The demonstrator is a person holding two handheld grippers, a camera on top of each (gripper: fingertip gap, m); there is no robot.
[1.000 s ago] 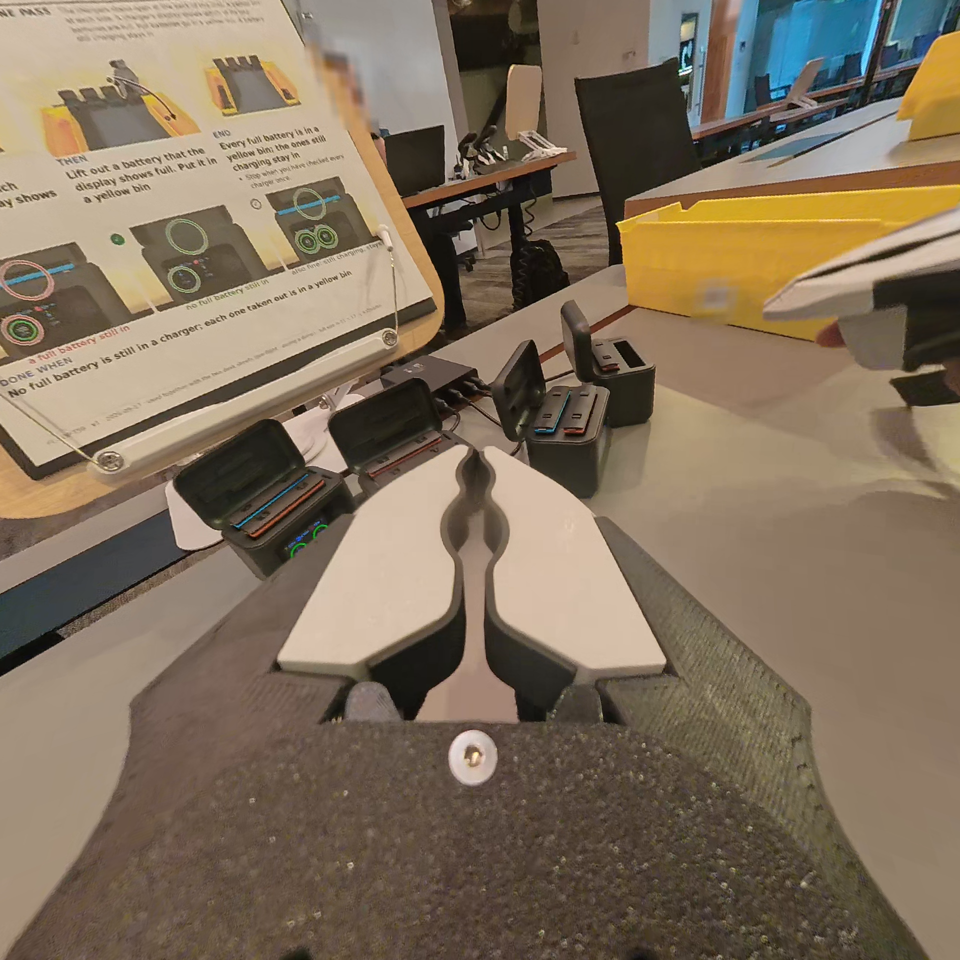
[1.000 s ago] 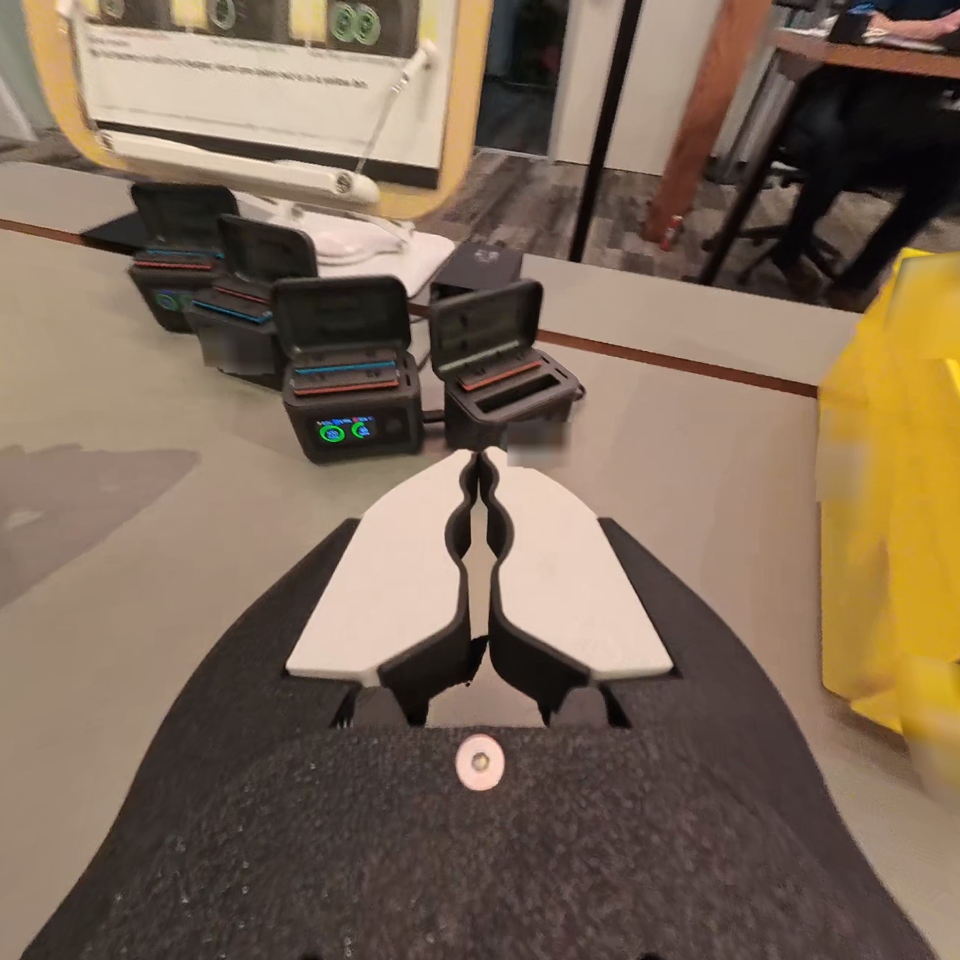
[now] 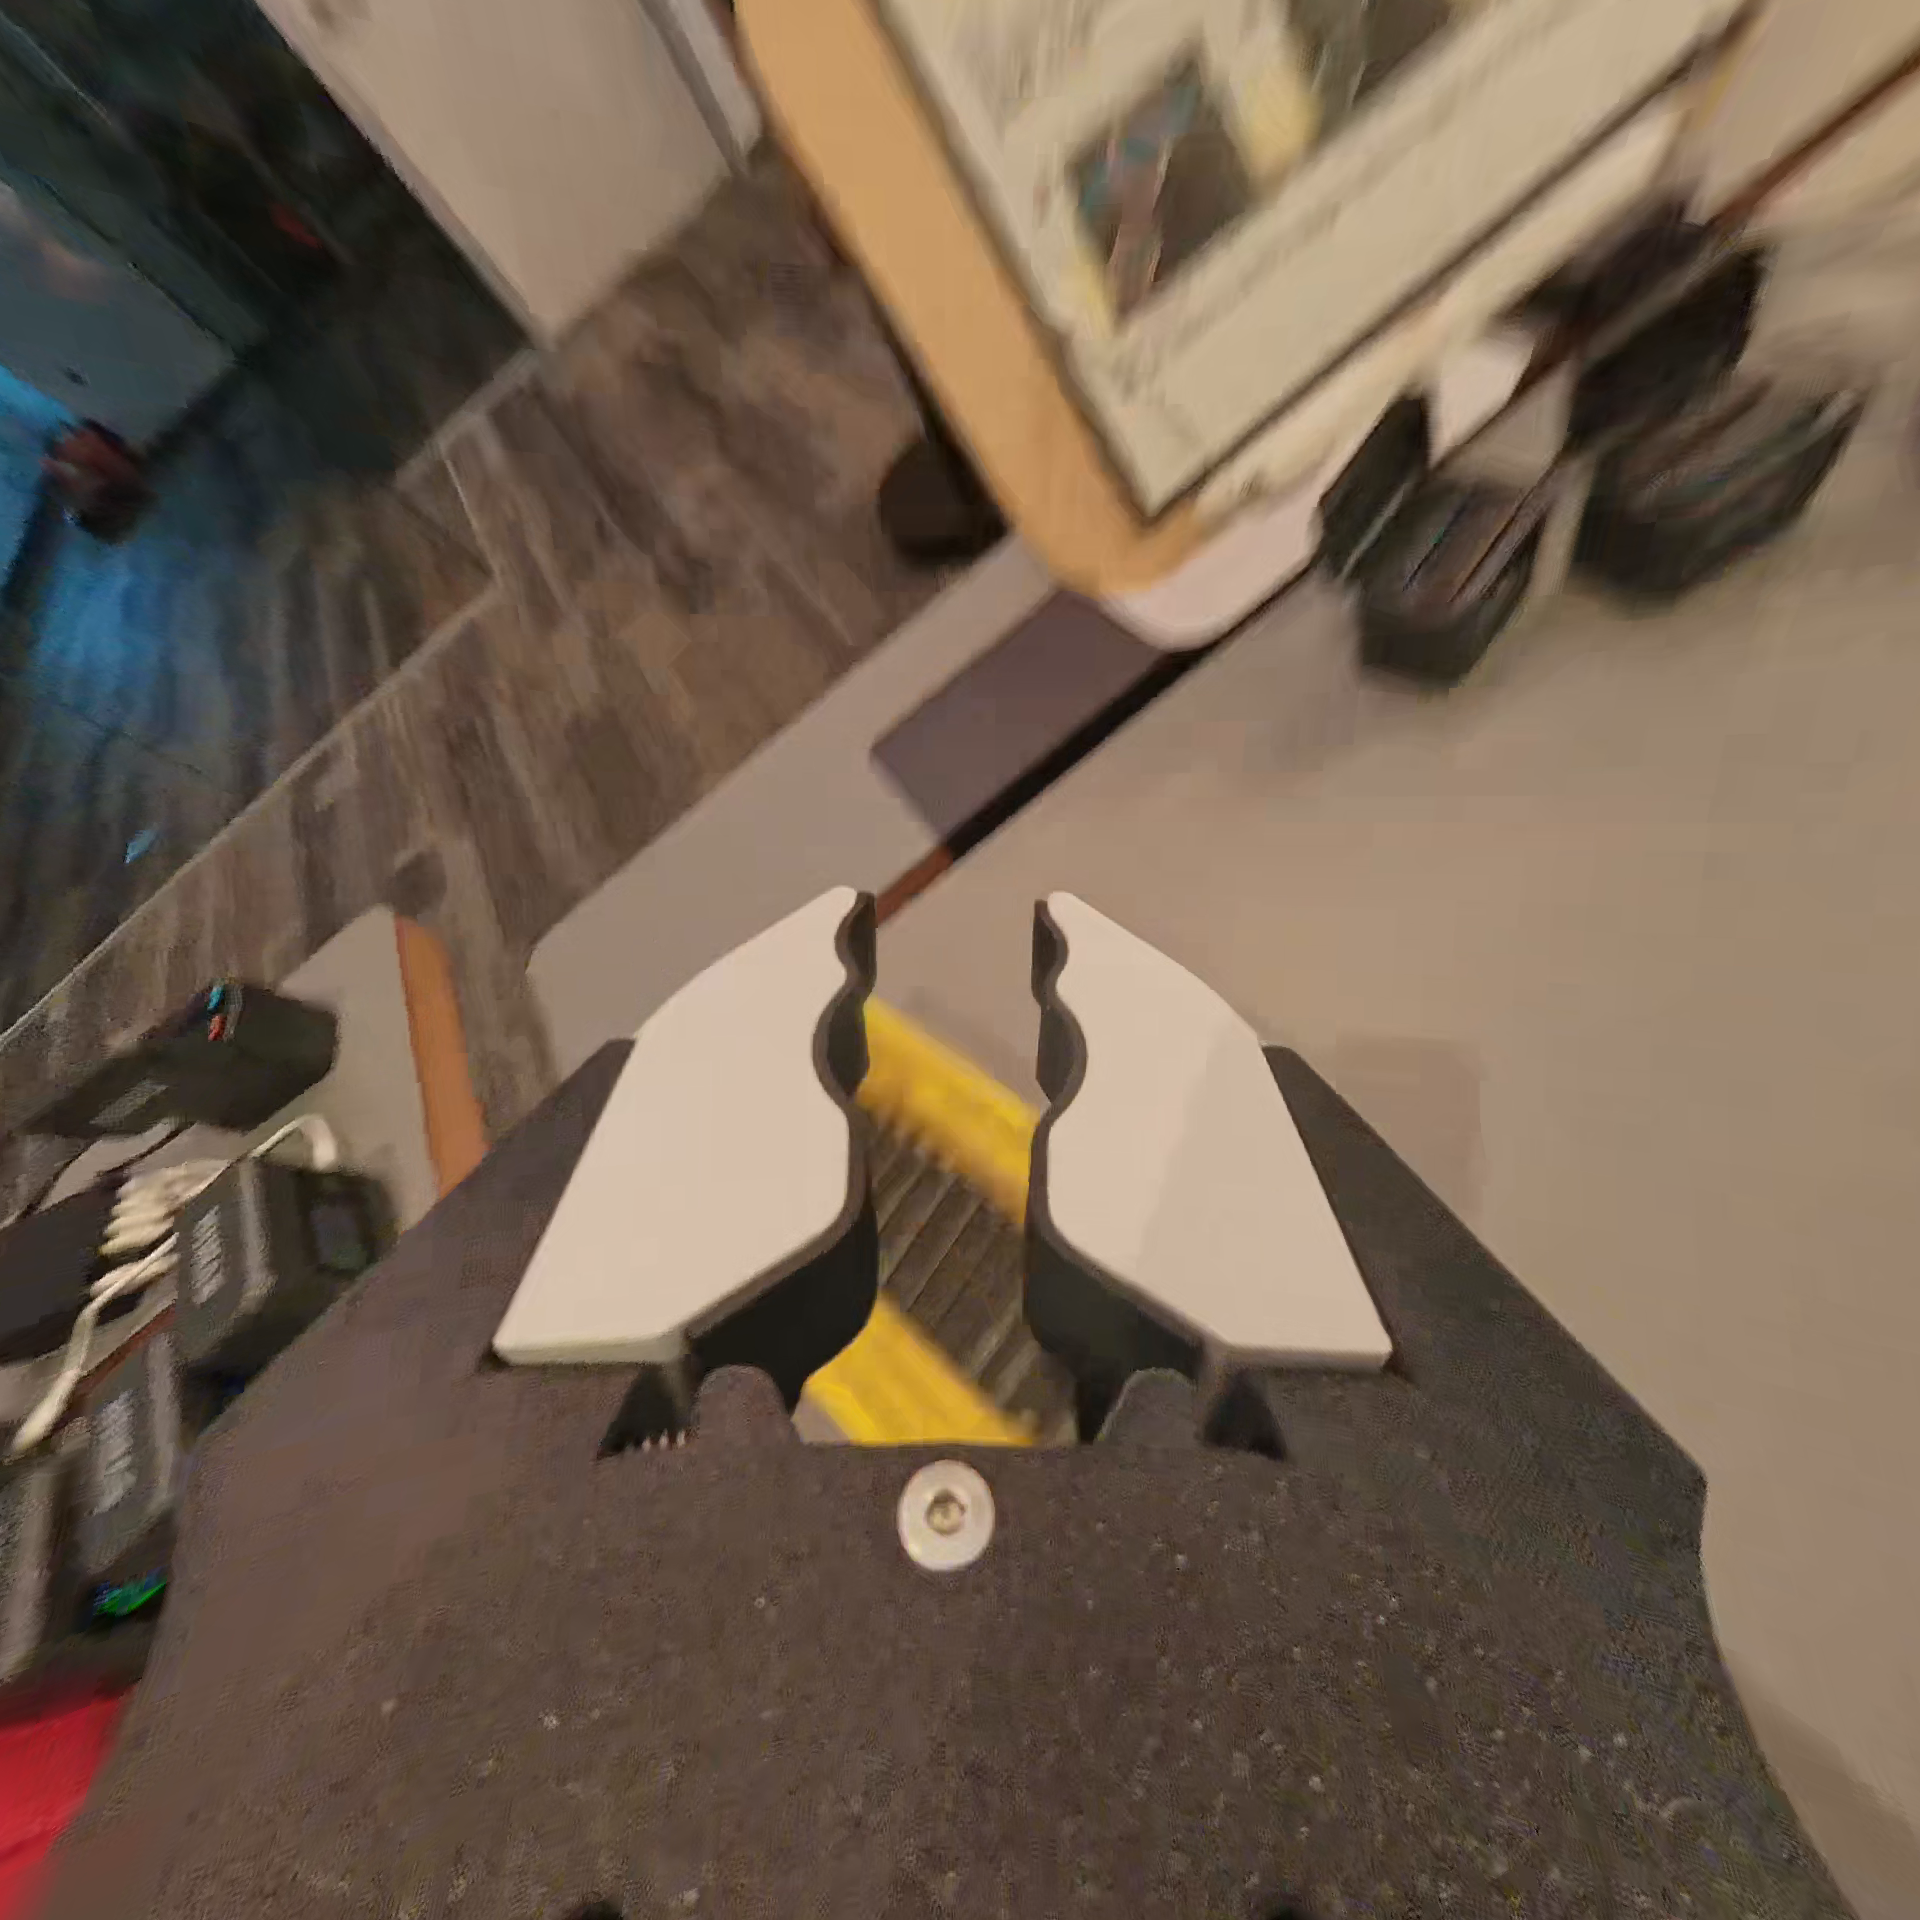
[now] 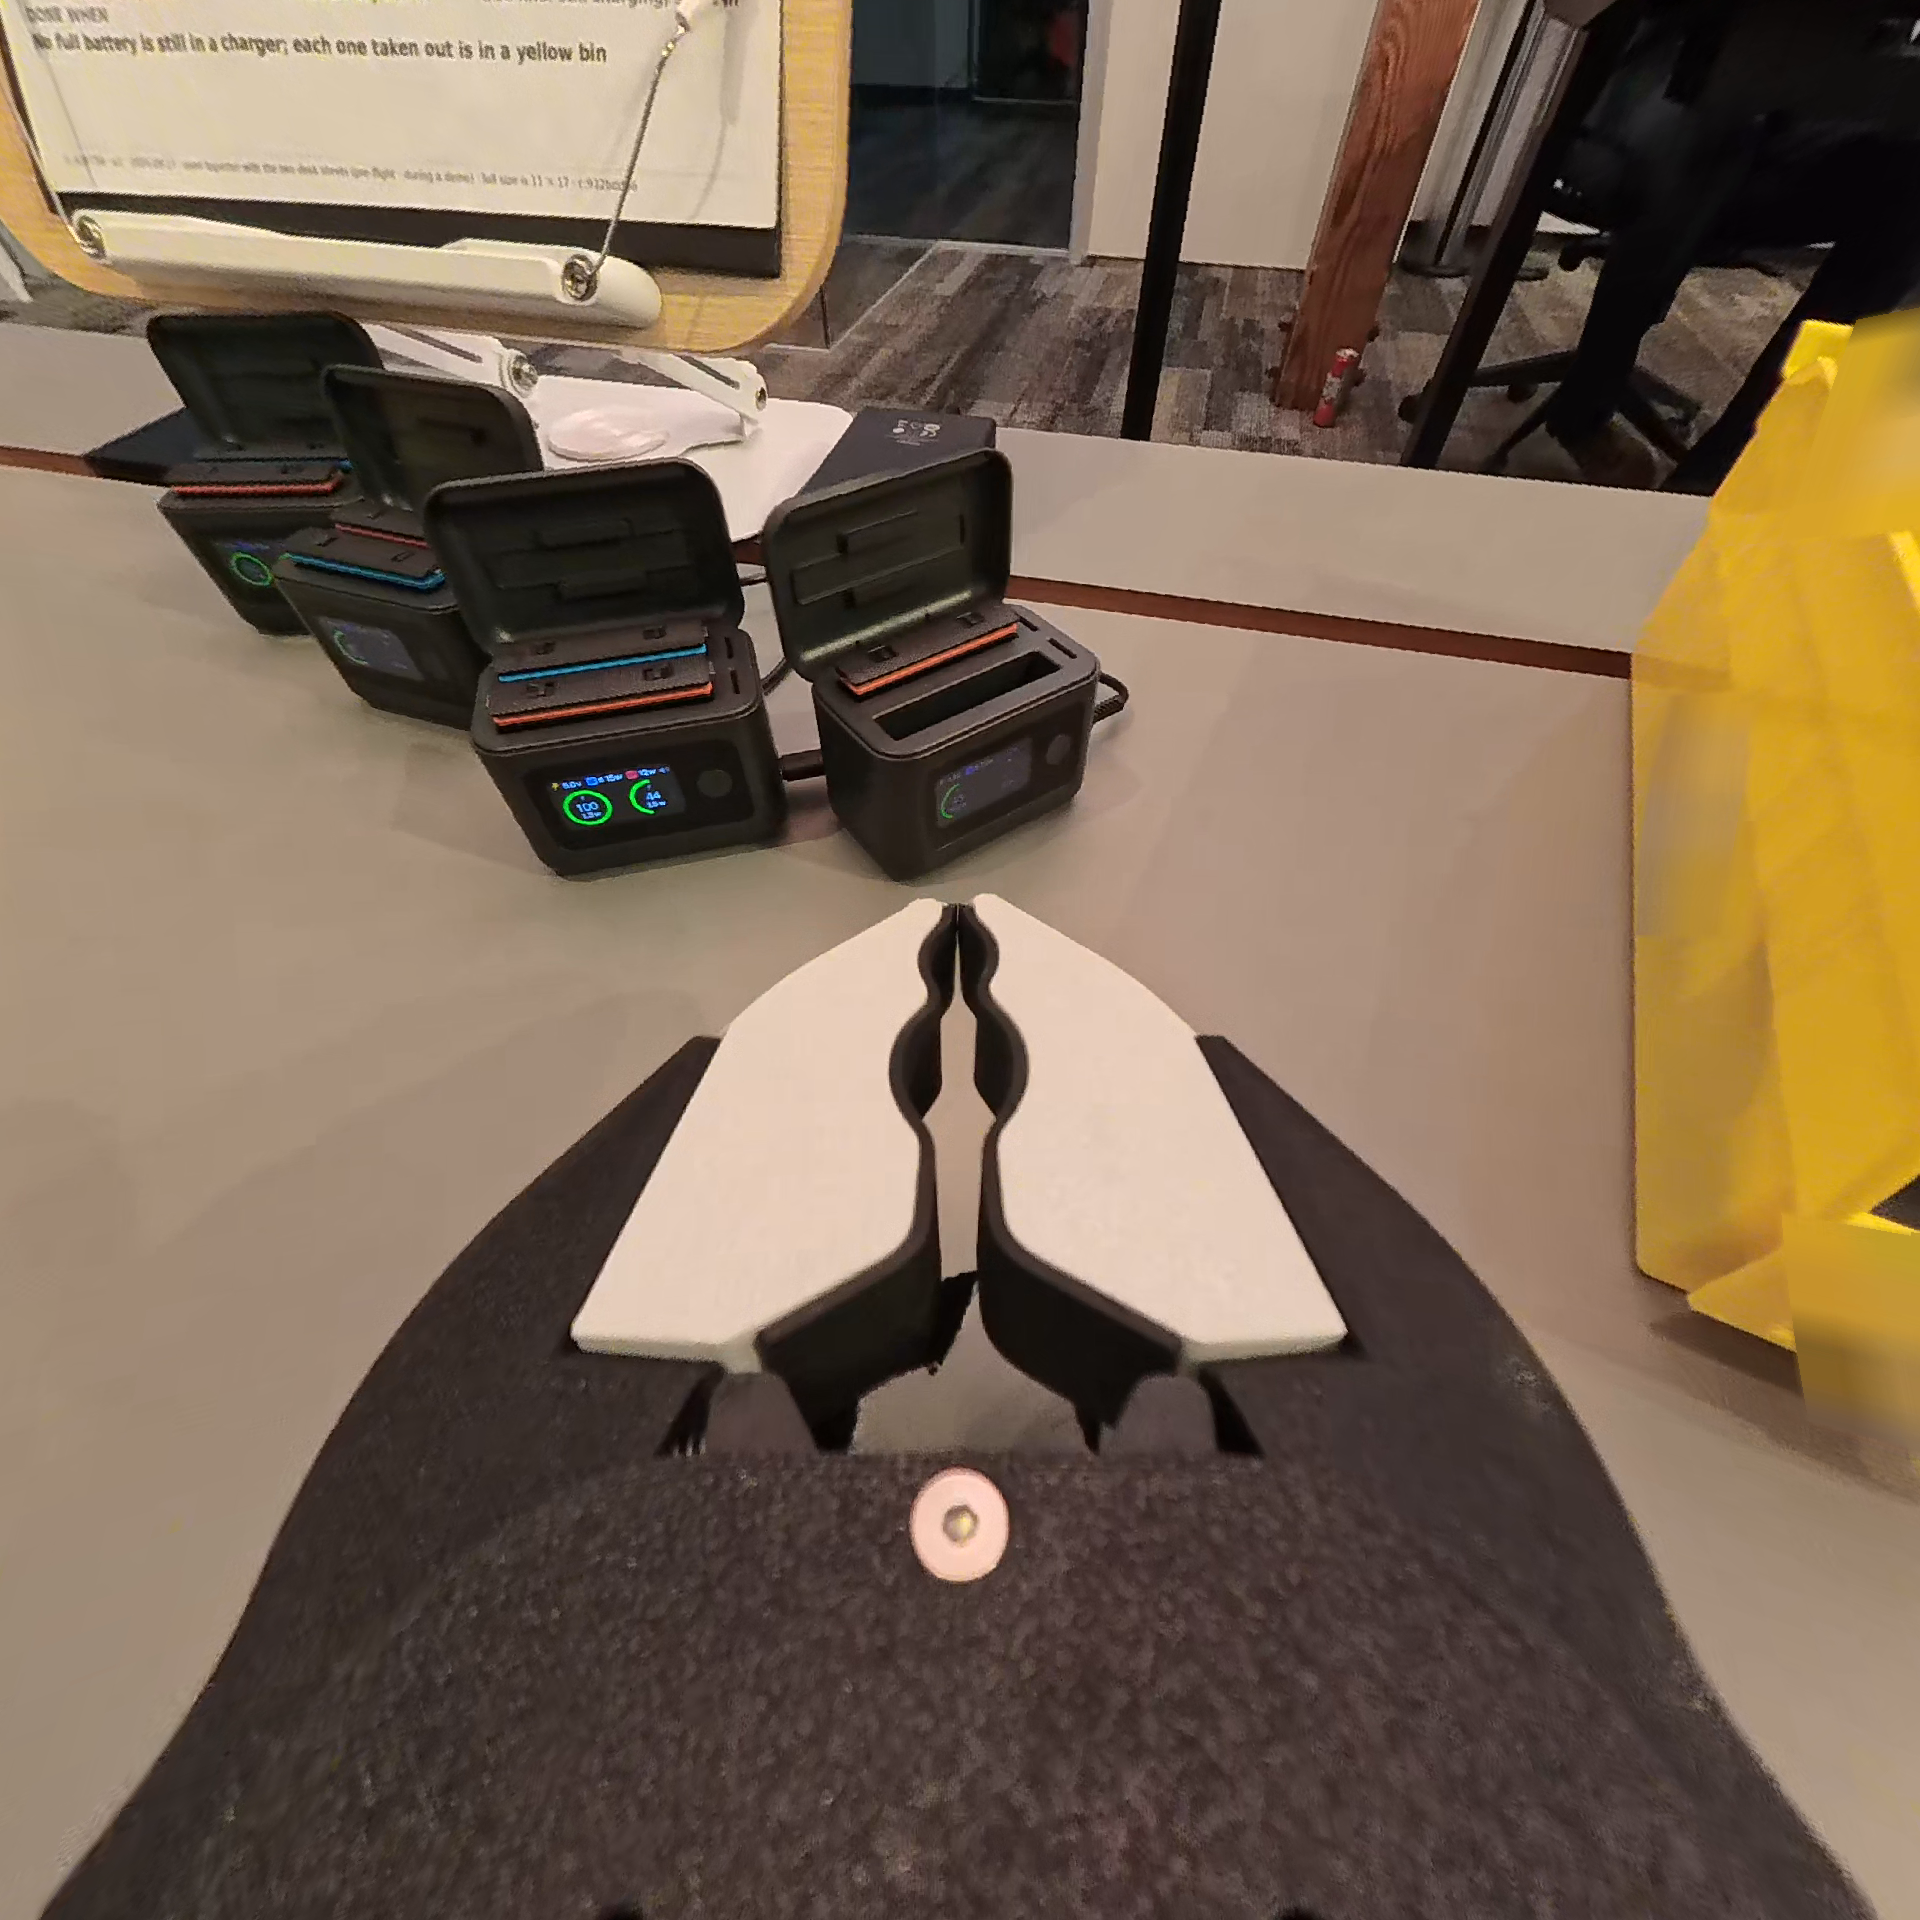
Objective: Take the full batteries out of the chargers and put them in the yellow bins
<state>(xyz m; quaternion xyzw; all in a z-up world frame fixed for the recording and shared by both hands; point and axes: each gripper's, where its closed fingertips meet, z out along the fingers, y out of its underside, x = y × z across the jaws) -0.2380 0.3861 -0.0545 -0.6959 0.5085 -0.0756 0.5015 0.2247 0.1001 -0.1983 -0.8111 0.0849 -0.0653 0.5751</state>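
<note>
Your right tongs [image 4: 958, 914] are the ones lined up for this: pinched closed with nothing between them, hovering over the table [image 4: 260, 1039] just short of the chargers. Four of them sit in a row running far-left to near-right, lids all up.

The one that matters is the second charger from the right [image 4: 623, 727], slightly left of and beyond the tips. Its display [image 4: 613, 802] shows one closed green ring and one partial, so I'd guess one of the two batteries [image 4: 603, 681] in it is full. They lie as flat slabs, long axis running left-right across your view, so you'll want to come in from above with the tongs spanning the thin way.

The rightmost charger [image 4: 956, 738] has one slot empty already. The yellow bin [image 4: 1787, 831] is close by on the right.

Your left tongs [image 3: 954, 914] are open and empty, swung off toward the table's left end, view badly blurred. So the right is nearer.
</note>
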